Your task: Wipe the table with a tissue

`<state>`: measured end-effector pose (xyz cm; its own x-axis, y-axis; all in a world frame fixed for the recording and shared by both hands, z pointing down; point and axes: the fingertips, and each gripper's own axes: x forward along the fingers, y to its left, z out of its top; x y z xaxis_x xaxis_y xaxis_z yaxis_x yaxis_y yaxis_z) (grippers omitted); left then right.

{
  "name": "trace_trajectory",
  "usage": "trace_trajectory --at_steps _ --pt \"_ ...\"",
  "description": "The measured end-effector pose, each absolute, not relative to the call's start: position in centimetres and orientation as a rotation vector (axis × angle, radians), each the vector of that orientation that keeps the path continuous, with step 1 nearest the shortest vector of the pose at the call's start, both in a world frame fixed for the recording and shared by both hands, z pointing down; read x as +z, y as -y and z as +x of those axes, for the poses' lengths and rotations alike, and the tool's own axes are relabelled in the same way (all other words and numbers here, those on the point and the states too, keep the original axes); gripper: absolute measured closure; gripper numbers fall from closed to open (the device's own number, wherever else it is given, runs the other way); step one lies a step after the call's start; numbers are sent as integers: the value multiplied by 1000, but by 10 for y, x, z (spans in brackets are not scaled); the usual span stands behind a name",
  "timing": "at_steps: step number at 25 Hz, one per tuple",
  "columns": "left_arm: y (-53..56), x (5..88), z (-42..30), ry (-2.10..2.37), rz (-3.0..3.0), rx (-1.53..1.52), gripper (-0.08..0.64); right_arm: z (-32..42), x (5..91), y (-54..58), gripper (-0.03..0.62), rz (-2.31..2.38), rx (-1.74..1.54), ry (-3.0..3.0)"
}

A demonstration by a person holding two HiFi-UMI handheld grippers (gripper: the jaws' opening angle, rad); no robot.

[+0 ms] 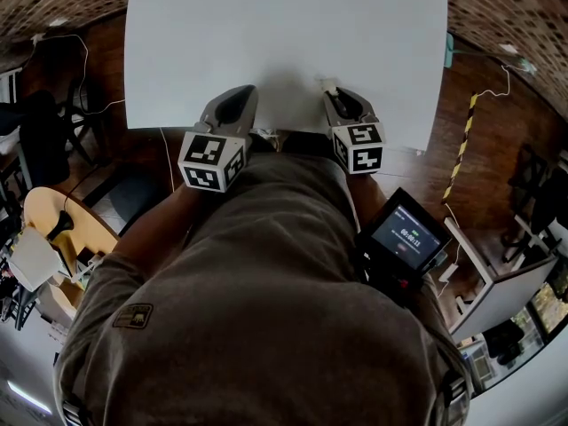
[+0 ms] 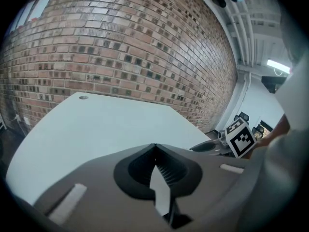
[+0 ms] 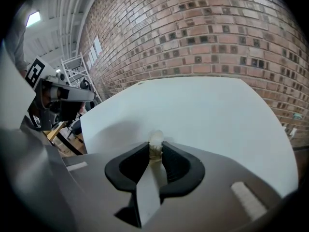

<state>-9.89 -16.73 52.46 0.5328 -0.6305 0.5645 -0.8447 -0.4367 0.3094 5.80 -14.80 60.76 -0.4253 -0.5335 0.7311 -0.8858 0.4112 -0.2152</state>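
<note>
shirt (image 1: 266,282): olive-brown, small patch | left claw (image 1: 243,92): grey, black-white marker cube | right claw (image 1: 332,92): same

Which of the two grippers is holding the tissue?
The right gripper: a small white tissue wad sits pinched between its jaws. The left gripper has its jaws closed on nothing.

A brick wall (image 2: 120,47) backs the room, and a lit screen (image 1: 406,236) glows near striped floor tape (image 1: 461,153).
</note>
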Motion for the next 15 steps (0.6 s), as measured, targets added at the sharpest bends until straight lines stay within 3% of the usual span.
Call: trace_trajectory --at_steps 15 --pt "163 525 -100 1195 2203 512 558 28 608 138 500 1104 811 2157"
